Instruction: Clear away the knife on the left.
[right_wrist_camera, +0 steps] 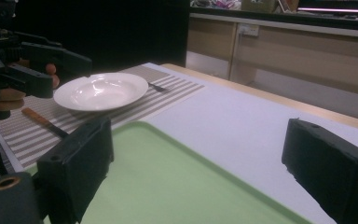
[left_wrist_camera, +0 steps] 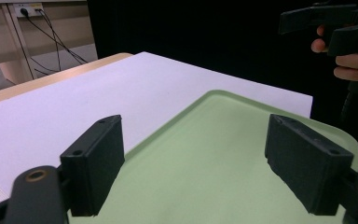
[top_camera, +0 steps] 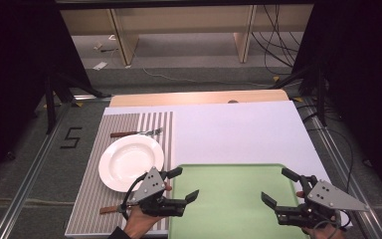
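Observation:
A pale green tray (top_camera: 234,209) lies at the near middle of the table. My left gripper (top_camera: 186,182) is over its left edge, jaws wide open with nothing between them. My right gripper (top_camera: 274,184) is over the tray's right side, open and empty too. In the left gripper view the left gripper (left_wrist_camera: 200,170) looks across the tray (left_wrist_camera: 242,121), with the right gripper (left_wrist_camera: 335,28) and its hand at the top right. In the right gripper view the right gripper (right_wrist_camera: 198,172) stands over the tray (right_wrist_camera: 168,186), and the left gripper (right_wrist_camera: 28,63) is at the far left.
A white deep plate (top_camera: 131,162) sits on a striped placemat (top_camera: 129,124) left of the tray. A fork (top_camera: 137,133) lies beyond the plate and a wooden-handled knife (top_camera: 108,209) near the front. A white sheet (top_camera: 234,129) covers the table behind the tray.

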Available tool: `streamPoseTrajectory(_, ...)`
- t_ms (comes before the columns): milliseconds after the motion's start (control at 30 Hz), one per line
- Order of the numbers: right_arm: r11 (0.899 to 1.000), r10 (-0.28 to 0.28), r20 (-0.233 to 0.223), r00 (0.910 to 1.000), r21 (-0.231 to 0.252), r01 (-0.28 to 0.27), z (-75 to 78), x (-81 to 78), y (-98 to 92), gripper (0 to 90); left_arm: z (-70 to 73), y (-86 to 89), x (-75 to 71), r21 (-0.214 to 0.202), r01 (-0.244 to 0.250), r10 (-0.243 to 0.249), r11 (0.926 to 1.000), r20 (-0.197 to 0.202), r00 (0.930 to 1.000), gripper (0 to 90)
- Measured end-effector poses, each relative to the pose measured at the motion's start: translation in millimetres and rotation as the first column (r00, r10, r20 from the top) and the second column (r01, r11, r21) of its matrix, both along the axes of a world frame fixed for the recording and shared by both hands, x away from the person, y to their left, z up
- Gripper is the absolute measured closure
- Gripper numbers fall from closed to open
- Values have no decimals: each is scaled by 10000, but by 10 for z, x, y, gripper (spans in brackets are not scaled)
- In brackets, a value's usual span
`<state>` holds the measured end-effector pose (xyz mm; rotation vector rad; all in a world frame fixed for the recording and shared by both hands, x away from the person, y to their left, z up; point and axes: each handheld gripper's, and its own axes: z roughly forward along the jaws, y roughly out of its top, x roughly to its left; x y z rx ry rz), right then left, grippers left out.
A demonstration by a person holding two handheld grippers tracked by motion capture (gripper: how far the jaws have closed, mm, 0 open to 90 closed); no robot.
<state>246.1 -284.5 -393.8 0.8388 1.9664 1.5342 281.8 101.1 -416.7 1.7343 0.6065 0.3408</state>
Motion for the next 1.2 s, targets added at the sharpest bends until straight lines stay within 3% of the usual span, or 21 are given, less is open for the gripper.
streamPoseTrajectory(600, 9999, 92, -18, 10000, -46, -92, -5, -2, 11, 99, 31, 16, -14, 288, 32, -39, 9996, 241, 9997, 196)
streamPoseTrajectory(733, 9999, 99, -15, 9999, -47, -99, -4, -2, 12, 99, 47, 48, 3, 394, 272, -270, 9989, -57, 9996, 199)
streamPoseTrajectory(967, 9999, 101, -33, 9999, -58, -101, -6, -2, 13, 99, 70, 112, 30, 990, 394, -360, 9943, -355, 9987, 200)
streamPoseTrajectory(1067, 9999, 116, -29, 9999, -68, -116, -8, 4, 12, 99, 88, 153, 70, 1463, 353, -263, 9886, -628, 9977, 200)
streamPoseTrajectory(1200, 9999, 108, -35, 9999, -40, -108, -5, 1, 11, 99, 91, 197, 85, 1987, 465, -343, 9790, -643, 9973, 200)
